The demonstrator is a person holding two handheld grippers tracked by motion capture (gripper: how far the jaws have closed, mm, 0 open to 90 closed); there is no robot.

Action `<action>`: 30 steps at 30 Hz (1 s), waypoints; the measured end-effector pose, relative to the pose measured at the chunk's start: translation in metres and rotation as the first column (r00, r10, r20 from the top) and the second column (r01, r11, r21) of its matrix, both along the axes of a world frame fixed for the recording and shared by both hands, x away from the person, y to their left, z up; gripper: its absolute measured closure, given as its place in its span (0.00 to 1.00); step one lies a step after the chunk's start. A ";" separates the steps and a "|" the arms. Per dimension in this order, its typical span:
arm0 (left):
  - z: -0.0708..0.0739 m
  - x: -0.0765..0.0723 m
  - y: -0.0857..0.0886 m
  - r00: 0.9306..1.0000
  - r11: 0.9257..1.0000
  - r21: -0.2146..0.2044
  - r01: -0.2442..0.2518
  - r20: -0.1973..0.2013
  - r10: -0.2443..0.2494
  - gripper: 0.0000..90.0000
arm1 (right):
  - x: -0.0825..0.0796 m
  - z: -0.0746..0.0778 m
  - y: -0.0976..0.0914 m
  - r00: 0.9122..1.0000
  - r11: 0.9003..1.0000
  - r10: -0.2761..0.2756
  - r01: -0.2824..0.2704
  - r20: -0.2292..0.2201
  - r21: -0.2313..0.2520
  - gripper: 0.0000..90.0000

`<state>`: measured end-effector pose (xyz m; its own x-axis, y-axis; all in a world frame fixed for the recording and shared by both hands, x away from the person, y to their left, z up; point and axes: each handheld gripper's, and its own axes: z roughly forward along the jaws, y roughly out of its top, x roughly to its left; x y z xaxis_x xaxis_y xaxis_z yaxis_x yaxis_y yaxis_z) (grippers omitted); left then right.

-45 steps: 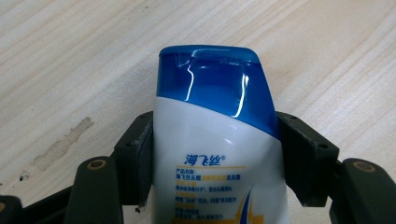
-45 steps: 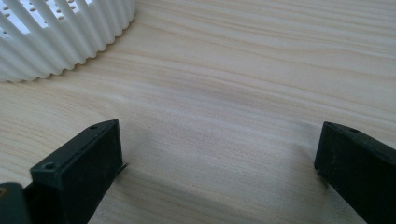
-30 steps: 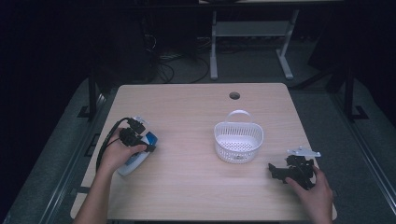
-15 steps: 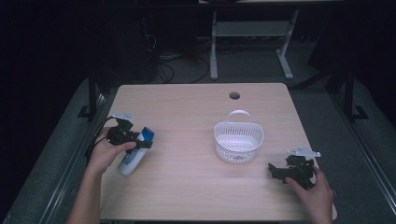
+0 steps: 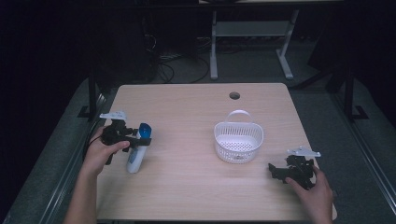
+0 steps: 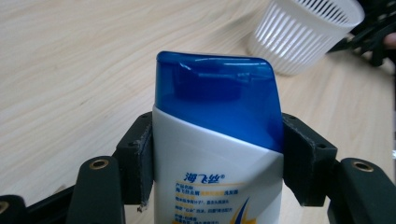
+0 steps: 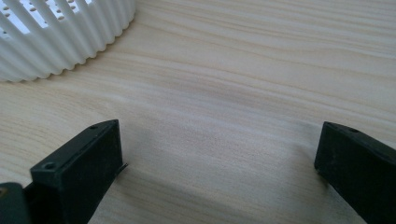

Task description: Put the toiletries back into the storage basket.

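A white shampoo bottle [image 5: 137, 148] with a blue cap [image 6: 219, 100] is at the table's left side, its cap end raised. My left gripper [image 5: 139, 138] is shut on the bottle; in the left gripper view the two black pads [image 6: 139, 156] press on its sides just below the cap. My right gripper [image 5: 275, 171] rests low over the wood near the front right edge, jaws wide apart with bare table between them. A white slotted basket [image 5: 238, 141] with a handle stands right of centre, a little left of and beyond the right gripper.
The wooden table [image 5: 187, 112] has a round cable hole [image 5: 234, 95] near its far edge. A dark floor, cables and a desk frame lie beyond the table. The basket's ribbed wall [image 7: 56, 32] shows close at the upper left of the right gripper view.
The left hand has drawn toward the table's left edge and lifted, taking the bottle with it and raising its cap end. The right hand has stayed put.
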<state>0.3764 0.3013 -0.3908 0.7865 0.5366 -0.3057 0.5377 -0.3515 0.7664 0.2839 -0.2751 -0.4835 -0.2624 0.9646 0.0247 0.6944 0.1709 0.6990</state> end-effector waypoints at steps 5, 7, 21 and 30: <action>0.003 -0.001 0.002 0.999 0.998 -0.053 0.019 0.027 -0.017 0.41 | 0.000 0.000 0.000 1.000 1.000 0.000 0.000 0.000 0.000 0.00; 0.004 -0.002 0.002 0.999 0.997 -0.072 0.022 0.040 -0.020 0.41 | 0.000 0.000 0.000 1.000 1.000 0.000 0.000 0.000 0.000 0.00; 0.015 -0.006 -0.005 0.991 0.985 -0.160 0.057 0.133 -0.035 0.41 | 0.000 0.000 0.000 1.000 1.000 0.000 0.000 0.000 0.000 0.00; 0.026 -0.007 -0.018 0.983 0.984 -0.162 0.074 0.181 -0.044 0.41 | 0.000 0.000 0.000 1.000 1.000 0.000 0.000 0.000 0.000 0.00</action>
